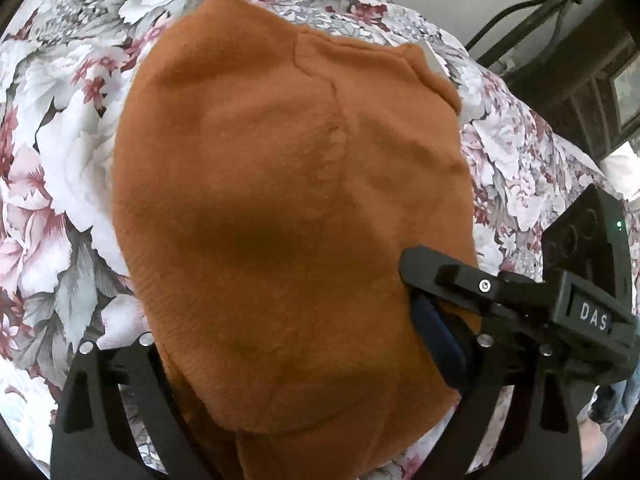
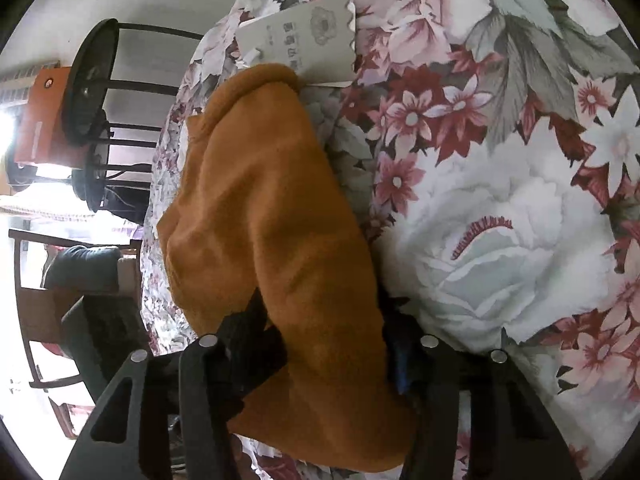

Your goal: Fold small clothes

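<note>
The left black two-finger gripper (image 1: 312, 420) has its linkage arms spread at the bottom of its own view, its fingertips buried under cloth, so how far the jaws stand apart cannot be told. The right black two-finger gripper (image 1: 424, 292) reaches in from the right side of the left view, its dark blue pad (image 1: 438, 344) pressed against the cloth. In the right view, the right gripper's (image 2: 332, 360) fingers flank a thick fold on both sides, clamped onto it

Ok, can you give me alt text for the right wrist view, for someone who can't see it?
The right tool is clamped on an orange knit garment, which lies bunched on a floral bedspread. A pale paper tag sits at the garment's far end; dark metal furniture stands off the bed at left.
</note>
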Tool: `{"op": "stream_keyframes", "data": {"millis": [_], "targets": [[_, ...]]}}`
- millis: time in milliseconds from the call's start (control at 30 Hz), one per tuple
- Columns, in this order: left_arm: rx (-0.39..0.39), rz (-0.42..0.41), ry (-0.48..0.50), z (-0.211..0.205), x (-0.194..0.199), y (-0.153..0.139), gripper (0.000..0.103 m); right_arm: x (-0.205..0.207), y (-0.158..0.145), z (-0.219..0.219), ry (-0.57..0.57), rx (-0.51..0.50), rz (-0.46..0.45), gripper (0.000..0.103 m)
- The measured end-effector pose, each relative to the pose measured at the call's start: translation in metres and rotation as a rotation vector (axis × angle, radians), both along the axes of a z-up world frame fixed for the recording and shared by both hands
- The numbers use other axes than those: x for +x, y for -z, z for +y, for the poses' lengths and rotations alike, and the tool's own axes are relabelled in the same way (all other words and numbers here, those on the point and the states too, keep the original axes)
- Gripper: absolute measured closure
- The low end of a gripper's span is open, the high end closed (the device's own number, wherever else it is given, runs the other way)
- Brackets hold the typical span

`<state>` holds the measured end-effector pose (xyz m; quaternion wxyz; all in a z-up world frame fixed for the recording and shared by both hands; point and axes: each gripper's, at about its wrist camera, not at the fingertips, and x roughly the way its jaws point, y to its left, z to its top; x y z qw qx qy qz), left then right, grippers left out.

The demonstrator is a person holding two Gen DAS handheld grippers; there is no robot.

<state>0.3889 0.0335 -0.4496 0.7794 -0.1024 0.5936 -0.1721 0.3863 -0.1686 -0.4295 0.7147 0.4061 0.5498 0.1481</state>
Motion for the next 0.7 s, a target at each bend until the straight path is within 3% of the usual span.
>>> {"op": "stream_keyframes", "data": {"millis": [133, 300, 400, 533, 700], "targets": [[0.008, 0.0, -0.017, -0.002, 0.006, -0.004, 0.013, 0.002, -0.001, -0.003, 0.036, 0.001, 0.01, 0.05], [0.017, -0.028, 0.021, -0.003, 0.001, -0.031, 0.039, -0.003, -0.026, 0.005, 0.036, -0.023, -0.029, 0.051], [-0.028, -0.024, -0.009, 0.014, -0.003, -0.051, 0.047, -0.01, -0.046, 0.013, 0.035, -0.016, -0.054, 0.054], [-0.047, -0.048, -0.044, 0.044, -0.015, -0.079, 0.048, -0.031, -0.076, 0.03, 0.031, 0.056, -0.094, 0.058], [-0.066, -0.088, -0.135, 0.083, -0.033, -0.114, 0.051, -0.046, -0.107, 0.07, -0.018, 0.075, -0.118, 0.06]]}}
